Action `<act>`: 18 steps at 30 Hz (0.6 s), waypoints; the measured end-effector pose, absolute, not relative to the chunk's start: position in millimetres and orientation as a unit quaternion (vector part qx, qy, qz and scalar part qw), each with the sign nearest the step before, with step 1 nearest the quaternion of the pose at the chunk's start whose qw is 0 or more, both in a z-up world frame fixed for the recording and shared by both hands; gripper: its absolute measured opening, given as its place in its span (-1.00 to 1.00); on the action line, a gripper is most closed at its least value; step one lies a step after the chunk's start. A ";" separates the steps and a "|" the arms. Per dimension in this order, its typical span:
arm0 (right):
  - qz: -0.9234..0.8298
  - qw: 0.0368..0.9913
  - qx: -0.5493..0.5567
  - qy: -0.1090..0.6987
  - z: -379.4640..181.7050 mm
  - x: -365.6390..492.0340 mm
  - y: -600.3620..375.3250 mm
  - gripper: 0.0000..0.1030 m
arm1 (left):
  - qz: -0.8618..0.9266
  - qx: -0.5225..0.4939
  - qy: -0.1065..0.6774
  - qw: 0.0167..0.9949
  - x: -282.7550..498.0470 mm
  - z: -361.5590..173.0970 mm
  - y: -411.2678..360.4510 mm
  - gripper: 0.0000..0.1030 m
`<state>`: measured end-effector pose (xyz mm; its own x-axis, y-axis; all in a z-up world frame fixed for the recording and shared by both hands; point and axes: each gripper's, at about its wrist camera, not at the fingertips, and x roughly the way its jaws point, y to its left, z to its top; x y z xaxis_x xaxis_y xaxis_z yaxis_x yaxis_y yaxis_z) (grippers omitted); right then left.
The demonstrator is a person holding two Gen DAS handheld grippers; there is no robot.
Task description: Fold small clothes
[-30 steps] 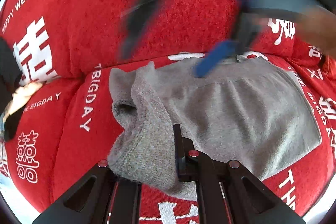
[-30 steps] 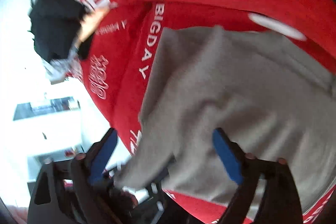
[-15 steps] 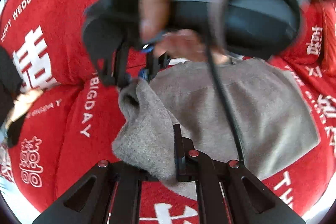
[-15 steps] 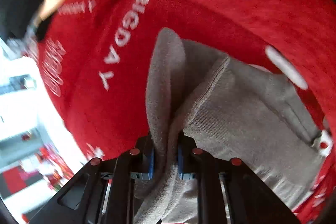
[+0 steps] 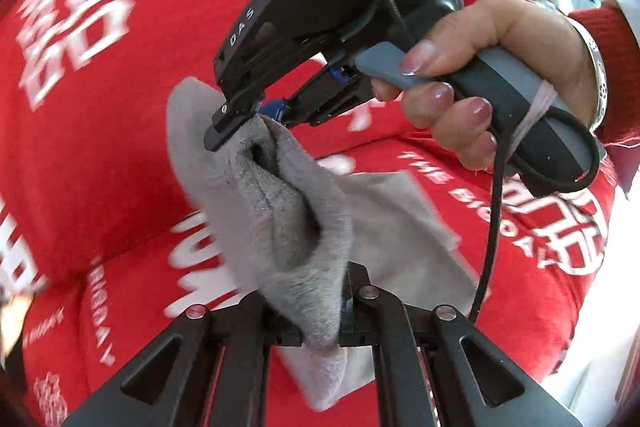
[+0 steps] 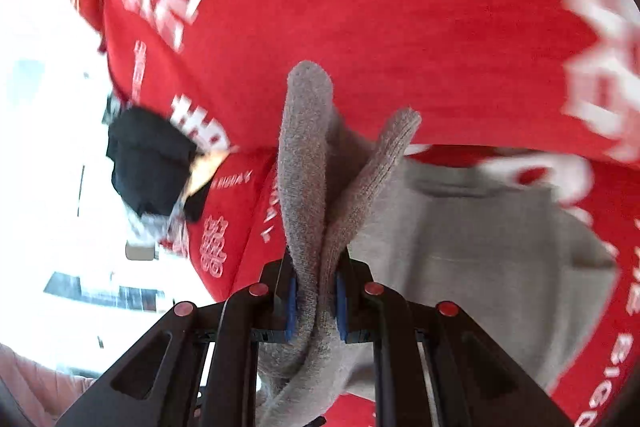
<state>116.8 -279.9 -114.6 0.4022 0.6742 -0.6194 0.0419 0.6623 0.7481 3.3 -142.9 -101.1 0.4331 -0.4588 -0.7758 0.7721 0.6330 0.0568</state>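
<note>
The left gripper [image 5: 320, 323] is squeezed tight on one bunched edge of the grey cloth [image 5: 280, 211], and the right gripper [image 6: 314, 301] is squeezed tight on another edge of it. The cloth is lifted up between them, with the rest hanging down to the red blanket [image 5: 120, 167] with white writing. A hand [image 5: 492, 67] holds the right gripper's handle, and a black thing [image 6: 152, 163] lies on the blanket's far side.

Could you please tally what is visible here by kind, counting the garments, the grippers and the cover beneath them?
Grey garment: 1
Black garment, lying off to the side: 1
Grippers, left gripper and right gripper, each shut on the grey garment: 2
Red printed cover: 1
Total: 5
</note>
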 end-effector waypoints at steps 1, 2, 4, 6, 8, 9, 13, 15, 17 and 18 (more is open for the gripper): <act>0.193 0.761 0.366 0.500 -121.0 104.0 -298.8 -0.68 | -0.386 0.210 0.380 0.814 1.5 -104.7 -154.3 -0.83; 0.180 0.762 0.376 0.496 -128.1 93.9 -313.3 -0.68 | -0.398 0.213 0.385 0.805 -1.7 -110.6 -166.8 -0.83; 0.146 0.759 0.399 0.494 -149.1 70.4 -348.7 -0.68 | -0.419 0.223 0.394 0.787 -8.8 -126.0 -189.2 -0.83; 0.117 0.750 0.418 0.500 -175.5 51.3 -371.1 -0.68 | -0.436 0.237 0.406 0.767 -16.5 -146.3 -207.1 -0.83; 0.084 0.738 0.418 0.523 -214.5 38.5 -380.4 -0.68 | -0.441 0.246 0.429 0.749 -24.8 -170.9 -220.1 -0.83; 0.073 0.733 0.415 0.534 -227.8 35.3 -385.0 -0.68 | -0.439 0.253 0.441 0.741 -27.0 -182.5 -224.8 -0.83; 0.048 0.723 0.441 0.530 -266.6 17.0 -395.1 -0.65 | -0.431 0.268 0.474 0.719 -42.5 -216.1 -237.6 -0.83; 0.044 0.726 0.442 0.525 -262.4 14.1 -394.8 -0.65 | -0.430 0.267 0.475 0.720 -42.7 -217.6 -238.4 -0.83; 0.046 0.730 0.440 0.521 -251.4 11.3 -398.0 -0.68 | -0.428 0.262 0.477 0.722 -44.1 -214.0 -238.6 -0.83; 0.048 0.732 0.440 0.518 -247.5 7.7 -405.2 -0.69 | -0.428 0.261 0.475 0.723 -44.7 -211.1 -237.4 -0.83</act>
